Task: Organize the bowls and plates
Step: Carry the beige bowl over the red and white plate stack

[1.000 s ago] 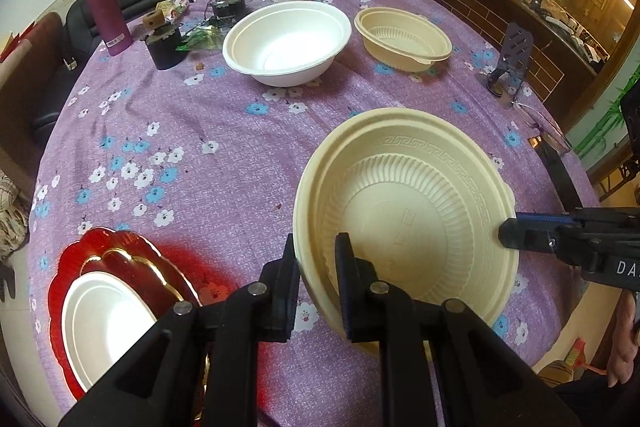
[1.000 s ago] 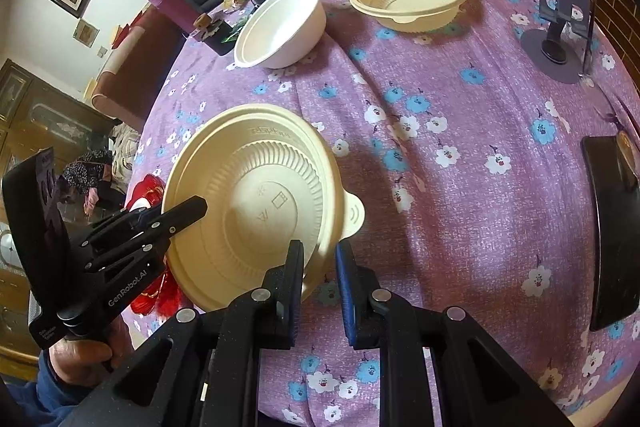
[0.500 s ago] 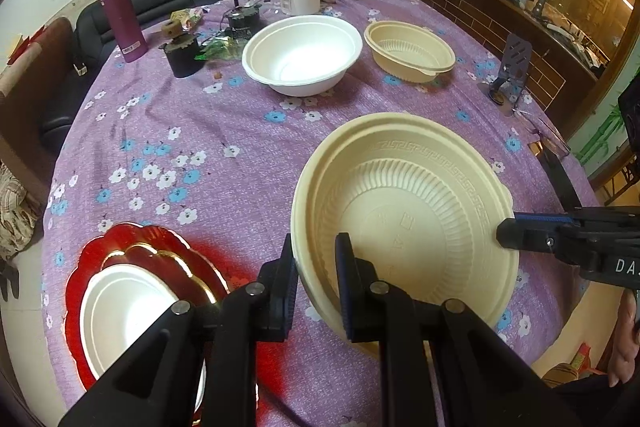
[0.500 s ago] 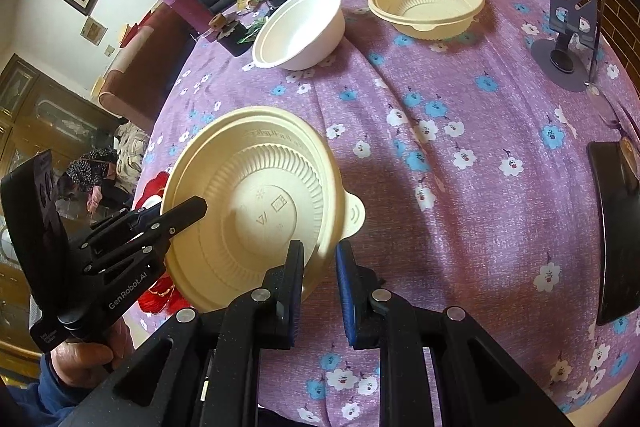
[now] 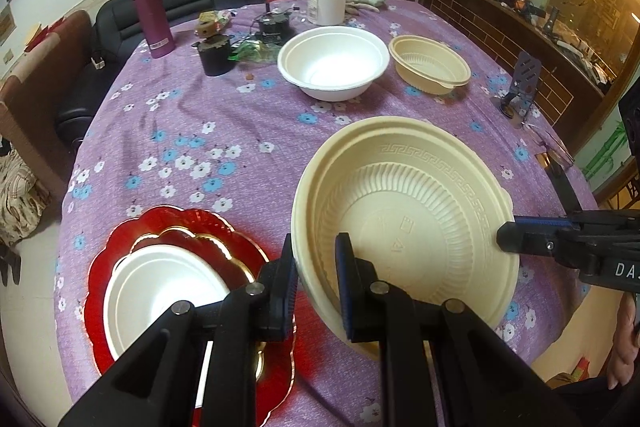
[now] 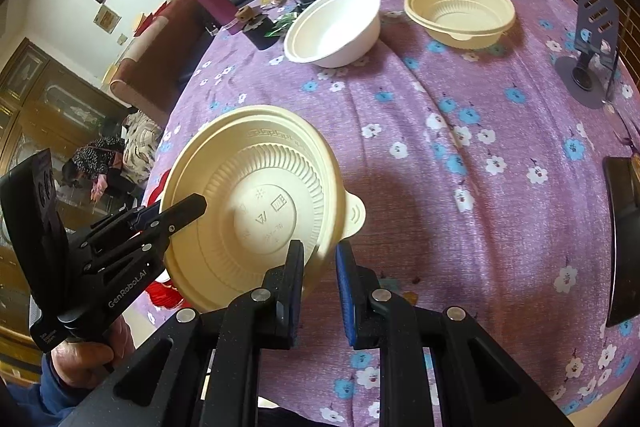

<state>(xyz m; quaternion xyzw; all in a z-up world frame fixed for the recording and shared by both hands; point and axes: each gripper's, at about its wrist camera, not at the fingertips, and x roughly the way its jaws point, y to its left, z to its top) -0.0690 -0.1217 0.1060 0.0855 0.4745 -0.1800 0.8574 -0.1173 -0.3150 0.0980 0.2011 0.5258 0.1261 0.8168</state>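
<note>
Progress partial: both the left gripper [image 5: 316,283] and the right gripper [image 6: 318,287] clamp the rim of the large ribbed cream plastic bowl [image 5: 404,219], raised off the table. A white dish sits nested on the red scalloped plate [image 5: 120,247]; the white round bowl [image 5: 334,61] and small cream ribbed bowl [image 5: 430,65] remain separate, unstacked.

We cannot see the near part of the red plate [image 5: 120,255] behind the left gripper [image 5: 316,283], and the black object [image 6: 622,239] is cut by the picture's edge.

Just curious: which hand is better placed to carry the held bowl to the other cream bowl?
Probably the right gripper: it clamps the big bowl, and the small cream bowl lies on its side.
</note>
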